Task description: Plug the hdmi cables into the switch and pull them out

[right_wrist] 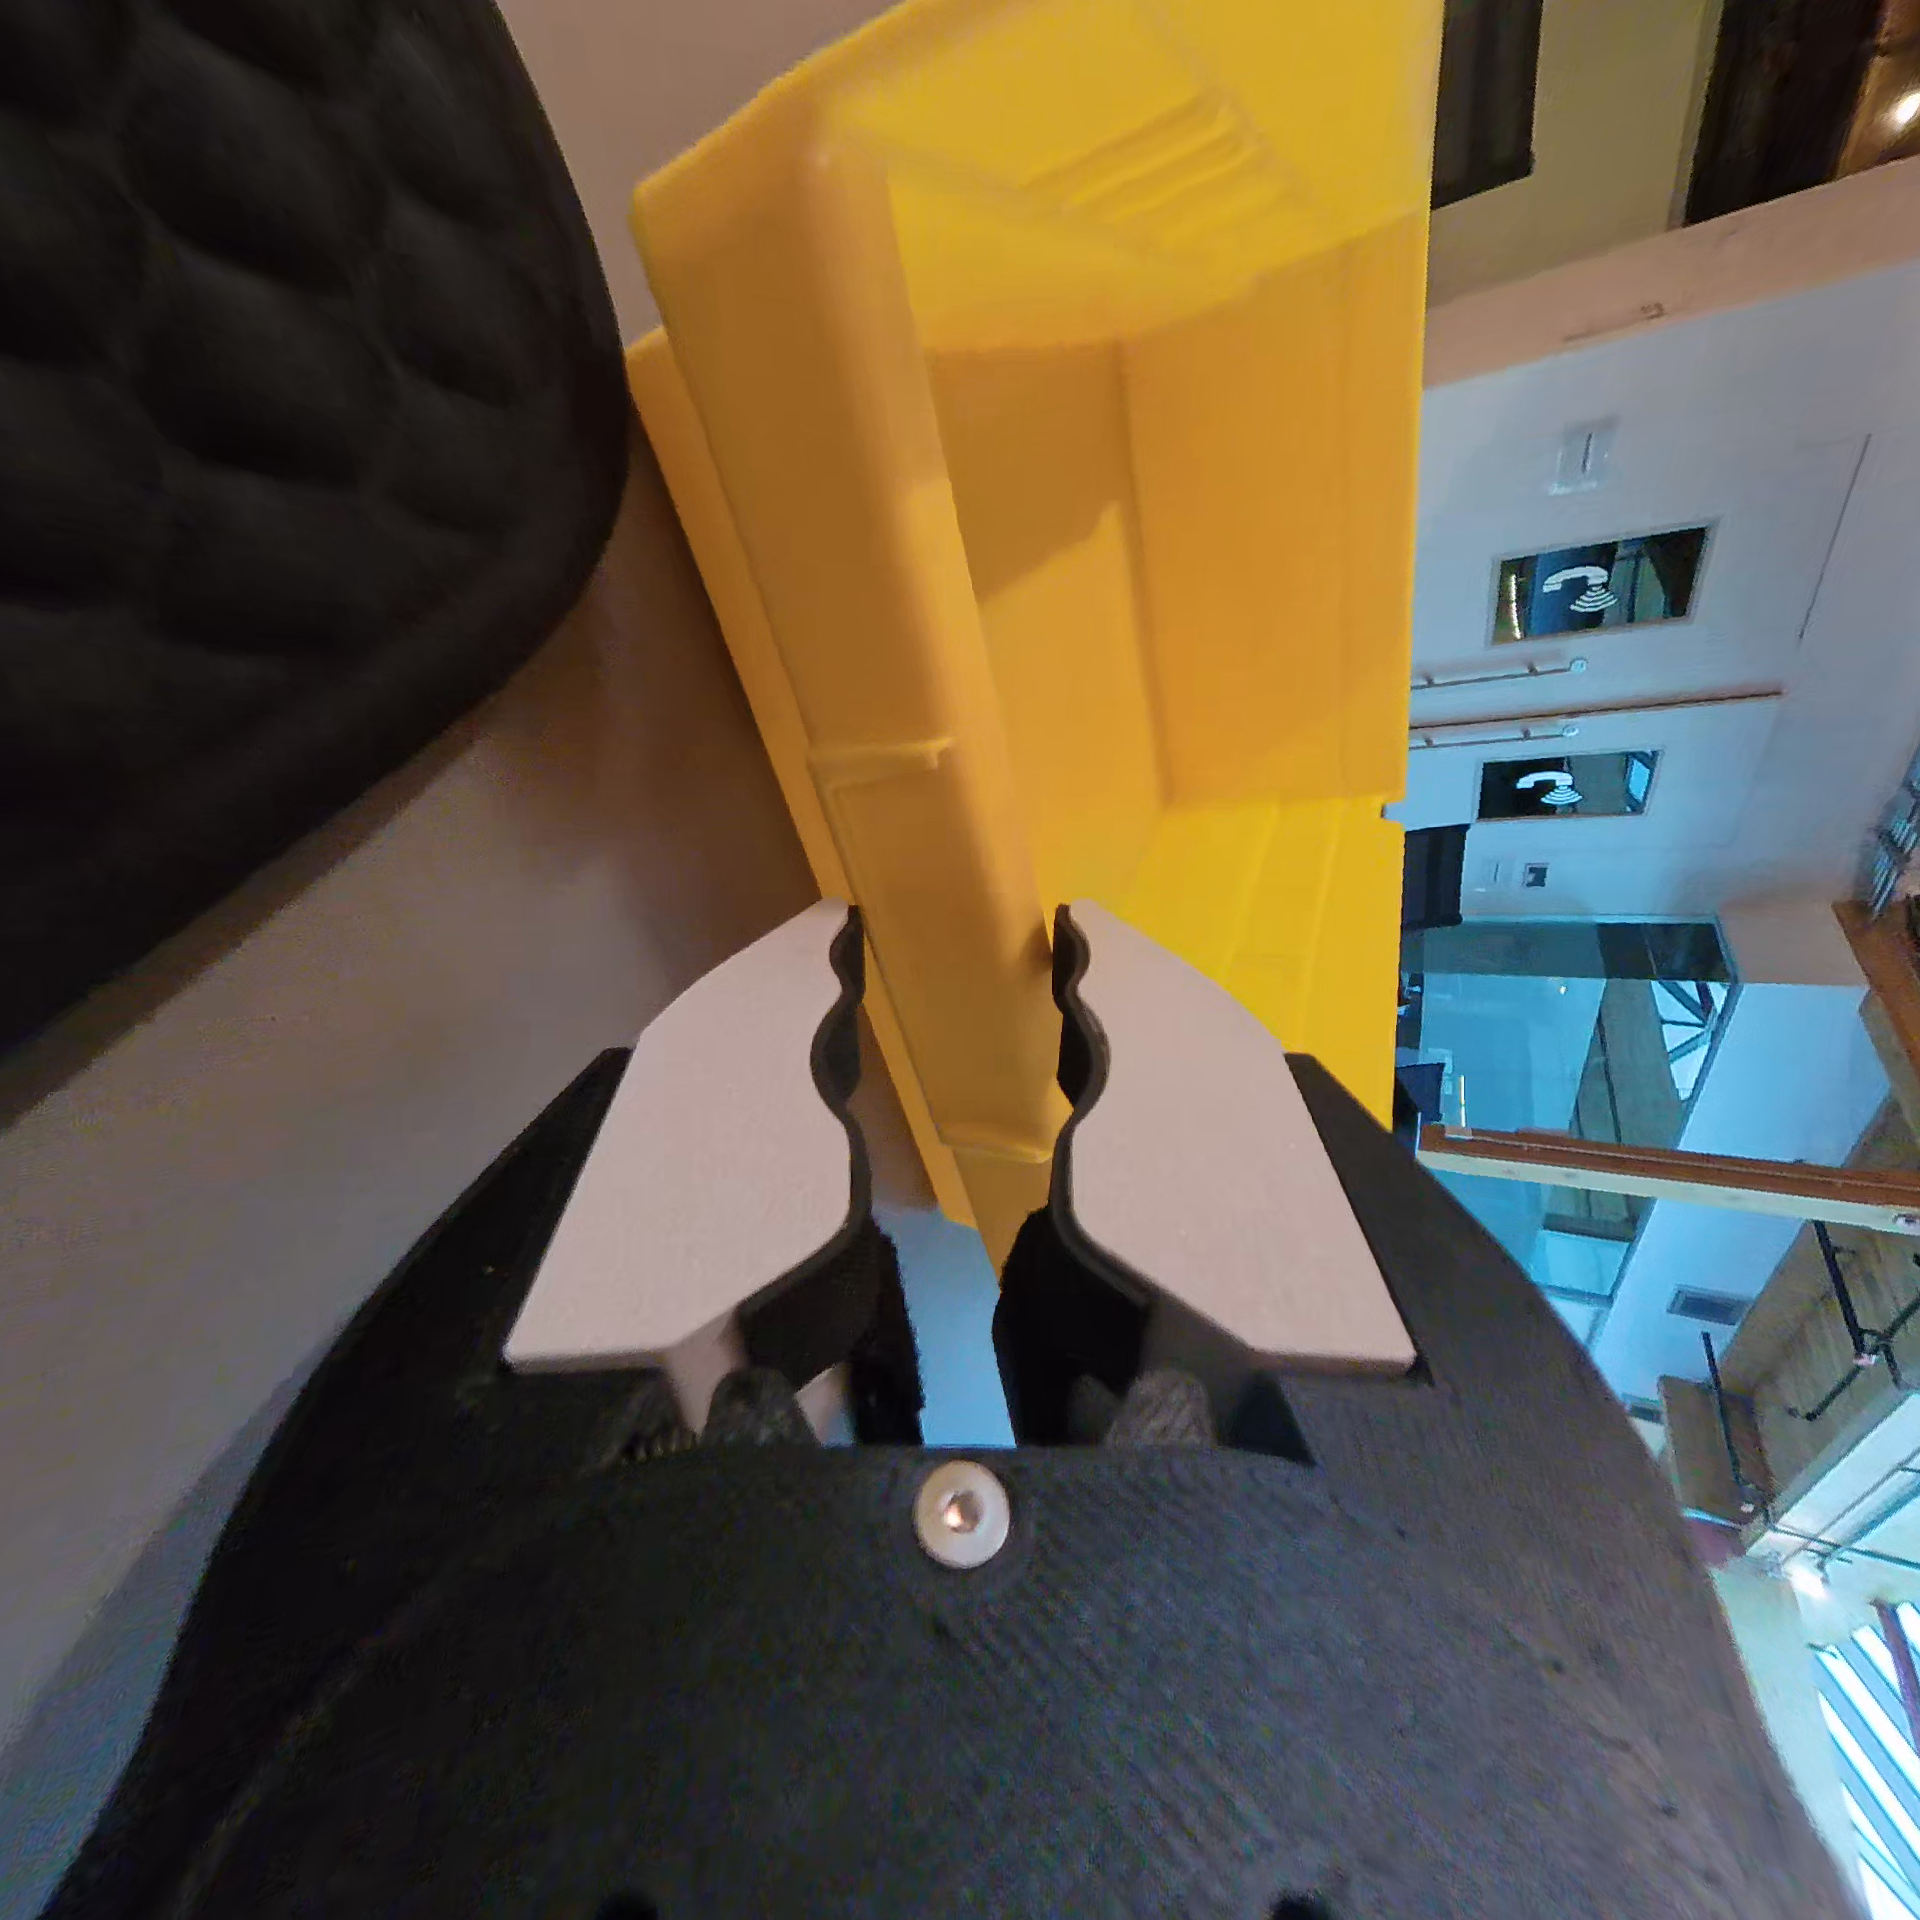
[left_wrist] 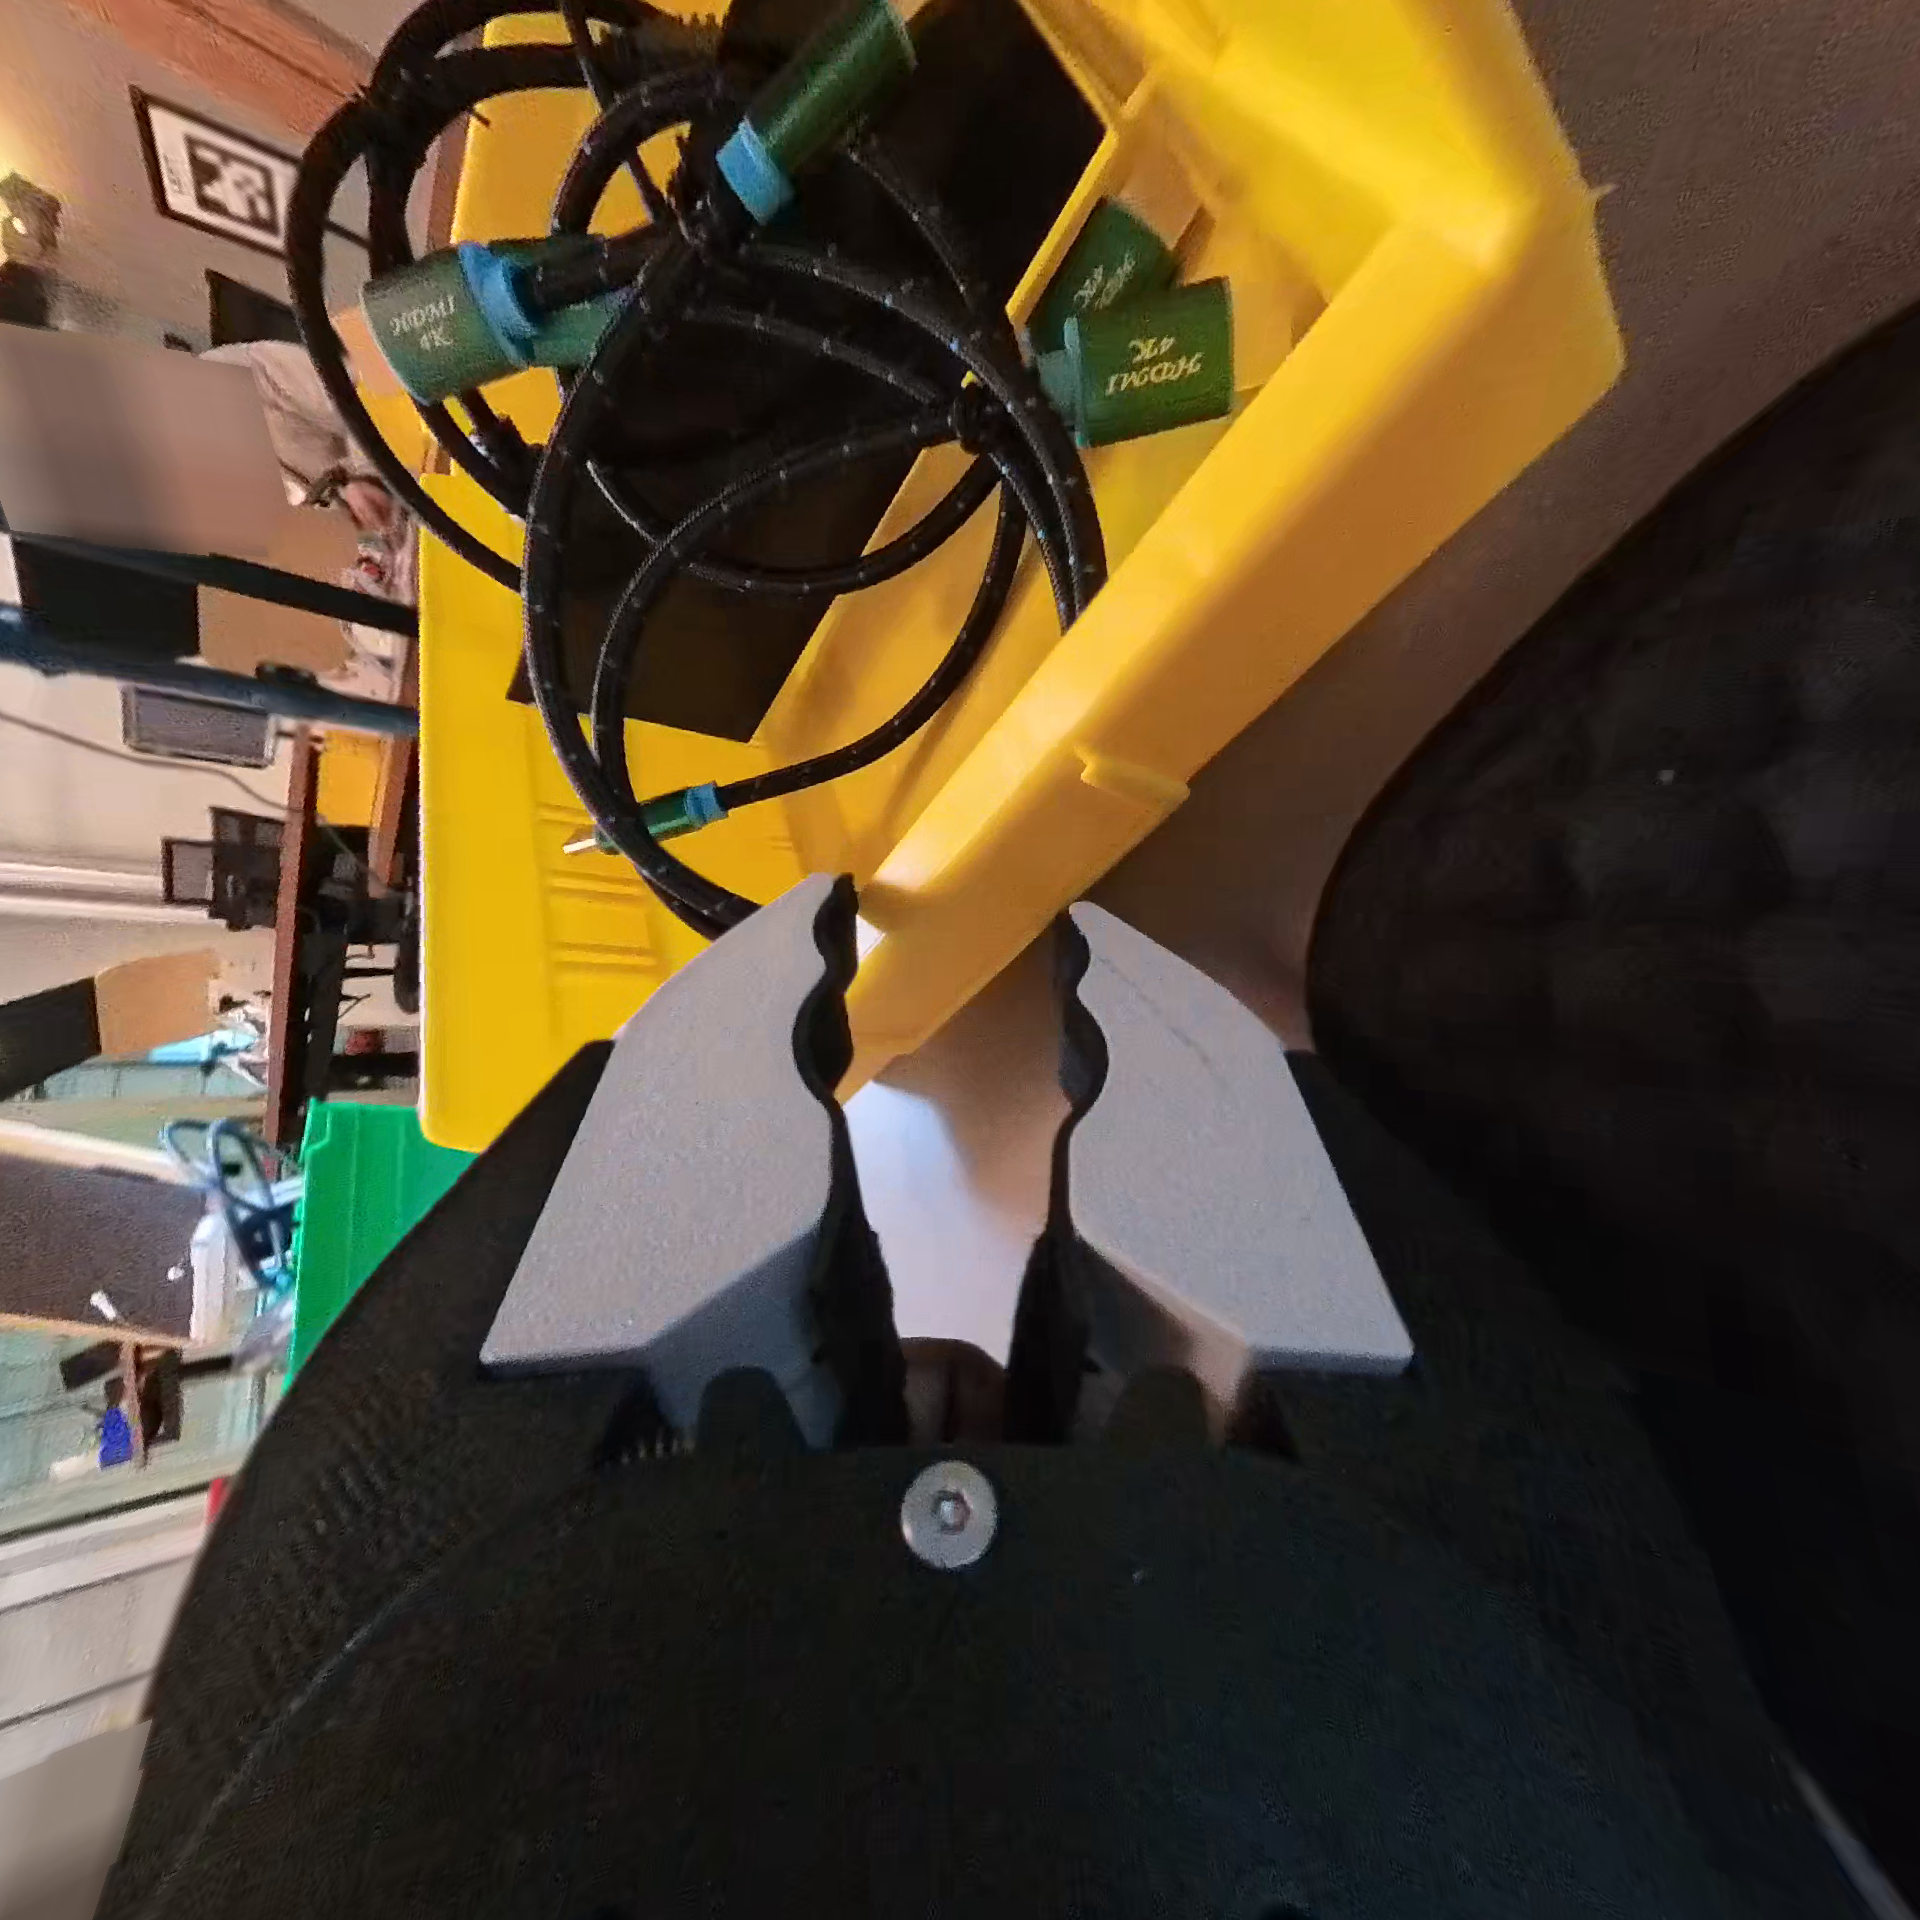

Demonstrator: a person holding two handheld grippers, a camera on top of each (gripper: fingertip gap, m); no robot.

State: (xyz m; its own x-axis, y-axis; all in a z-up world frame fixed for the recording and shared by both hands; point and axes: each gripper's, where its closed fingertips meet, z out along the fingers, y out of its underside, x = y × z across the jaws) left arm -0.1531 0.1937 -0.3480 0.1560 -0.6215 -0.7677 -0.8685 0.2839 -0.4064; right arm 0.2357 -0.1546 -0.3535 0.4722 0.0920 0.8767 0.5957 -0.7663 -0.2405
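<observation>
A yellow plastic bin (left_wrist: 1299, 582) holds a tangle of black braided HDMI cables (left_wrist: 582, 582) with green plugs (left_wrist: 1143, 364). One plug (left_wrist: 447, 332) hangs over the bin's far edge. A black flat box (left_wrist: 987, 135), apparently the switch, lies under the cables. My left gripper (left_wrist: 956, 904) is closed on the bin's near rim, which runs between its grey fingers (left_wrist: 707, 1122). My right gripper (right_wrist: 956, 920) is shut on the bin's (right_wrist: 1039, 468) rim from the outside. The right view shows only the bin's outer wall, so its contents are hidden there.
The bin sits on a grey tabletop (left_wrist: 1714, 156). A black padded cushion (left_wrist: 1662, 1039) lies close beside it, also in the right wrist view (right_wrist: 208, 416). A green bin (left_wrist: 364, 1195) stands beyond the yellow one. Both views are rolled sideways. Tip to tip, the grippers are about 50 centimetres apart.
</observation>
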